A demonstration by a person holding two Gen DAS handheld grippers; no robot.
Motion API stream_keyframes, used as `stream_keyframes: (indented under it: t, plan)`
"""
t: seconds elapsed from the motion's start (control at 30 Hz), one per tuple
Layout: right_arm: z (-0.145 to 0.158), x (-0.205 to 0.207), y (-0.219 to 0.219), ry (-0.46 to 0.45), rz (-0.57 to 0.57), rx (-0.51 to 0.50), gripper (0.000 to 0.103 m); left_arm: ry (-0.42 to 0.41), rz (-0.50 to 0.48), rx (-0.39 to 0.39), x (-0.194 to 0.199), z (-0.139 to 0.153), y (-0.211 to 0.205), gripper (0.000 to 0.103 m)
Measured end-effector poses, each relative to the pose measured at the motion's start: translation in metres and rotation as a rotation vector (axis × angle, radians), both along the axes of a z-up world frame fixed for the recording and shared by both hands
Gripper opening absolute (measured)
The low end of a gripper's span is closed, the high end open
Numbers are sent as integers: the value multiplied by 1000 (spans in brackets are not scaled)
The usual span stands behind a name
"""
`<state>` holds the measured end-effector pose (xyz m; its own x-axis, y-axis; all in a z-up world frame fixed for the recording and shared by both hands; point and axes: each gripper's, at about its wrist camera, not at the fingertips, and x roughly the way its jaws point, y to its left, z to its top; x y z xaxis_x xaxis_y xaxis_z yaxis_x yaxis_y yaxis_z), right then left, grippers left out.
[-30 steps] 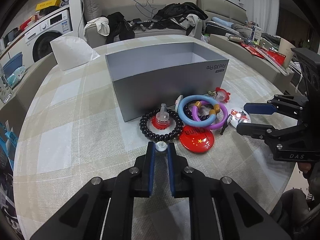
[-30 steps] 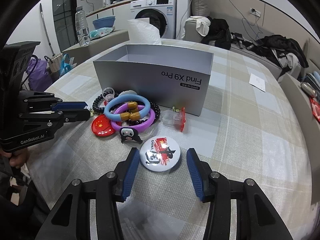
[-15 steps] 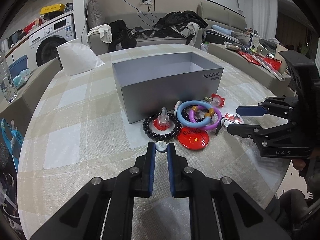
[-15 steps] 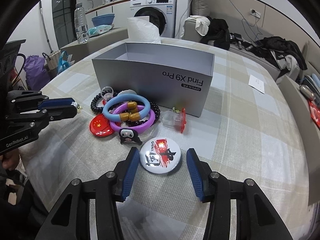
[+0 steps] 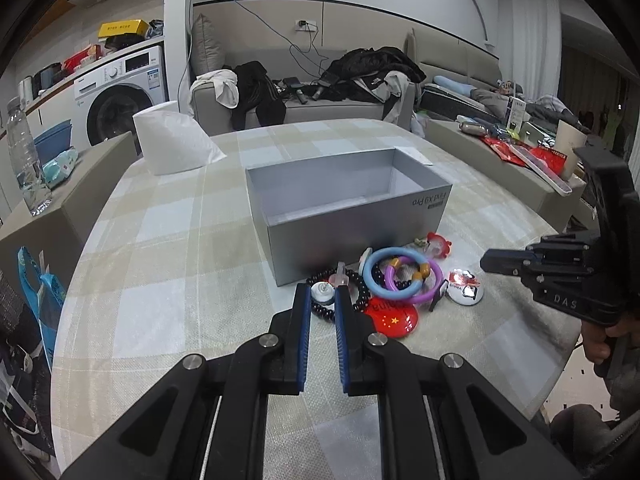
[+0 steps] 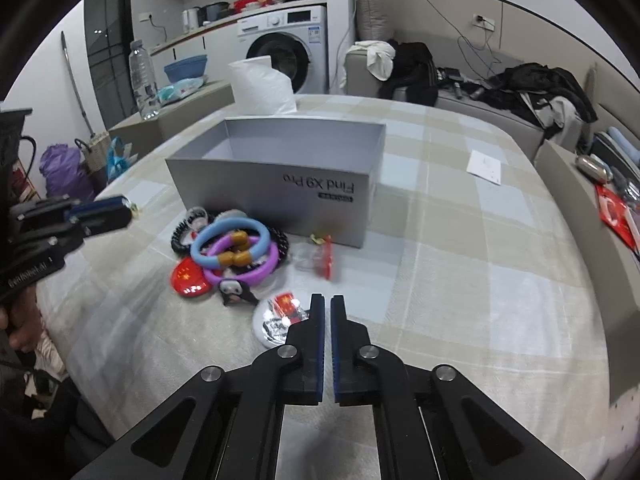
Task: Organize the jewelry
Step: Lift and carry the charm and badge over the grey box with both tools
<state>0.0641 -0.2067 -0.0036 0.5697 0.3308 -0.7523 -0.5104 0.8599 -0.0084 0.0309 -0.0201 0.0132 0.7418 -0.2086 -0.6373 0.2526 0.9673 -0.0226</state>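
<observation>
Both grippers changed: right gripper (image 6: 325,300) has closed, left gripper (image 5: 322,294) has risen with its catch.
I see left fingers pinching a small white round charm (image 5: 322,291) above the black bead bracelet (image 5: 360,296); right fingers pressed nearly together, holding nothing, beside the white China badge (image 6: 276,326). Grey box (image 5: 340,216) stands just behind the pile.

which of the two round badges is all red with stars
The red badge beside the black bead bracelet; the other, white badge shows only a small red patch.

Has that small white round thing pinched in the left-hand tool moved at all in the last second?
Yes. The small white round trinket, shut in the left gripper, has risen; it now overlaps the black bead bracelet, nearer the grey cardboard box.
</observation>
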Motion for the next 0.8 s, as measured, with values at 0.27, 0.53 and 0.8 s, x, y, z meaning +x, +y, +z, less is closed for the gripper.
stream_keyframes:
  t: [0.27,0.53,0.8]
  plan:
    - [-6,-9,14,16,70,-8,43,-3,7,-2,-1,1,0,8]
    - [-18,-2,31,24,77,-85,43,2,16,-12,1,0,3,8]
    - [-17,-7,21,24,85,-52,37,-7,16,-27,2,3,3,8]
